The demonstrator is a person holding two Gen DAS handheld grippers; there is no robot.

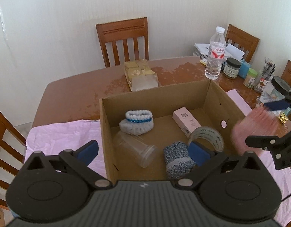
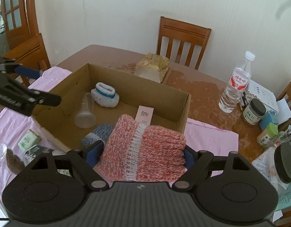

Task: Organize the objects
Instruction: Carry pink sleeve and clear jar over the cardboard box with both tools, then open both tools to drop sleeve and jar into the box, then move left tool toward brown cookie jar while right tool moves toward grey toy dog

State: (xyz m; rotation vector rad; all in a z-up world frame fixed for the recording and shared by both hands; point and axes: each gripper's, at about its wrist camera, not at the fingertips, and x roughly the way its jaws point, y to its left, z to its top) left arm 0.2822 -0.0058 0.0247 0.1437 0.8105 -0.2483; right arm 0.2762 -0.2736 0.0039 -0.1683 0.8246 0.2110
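From the left wrist we see our left gripper (image 1: 143, 152) spread wide and empty over the cardboard box (image 1: 158, 98), from the right wrist our right gripper (image 2: 142, 156) wide, pads flanking the red knitted cloth (image 2: 145, 149) at the box's near edge, grip unclear.

Home dining room, wooden desk (image 1: 73, 94) with slatted wooden chairs (image 1: 122, 41), plain white walls, panelled glazed door (image 2: 14, 13), water bottle (image 1: 215, 54), food jars (image 1: 231, 68).
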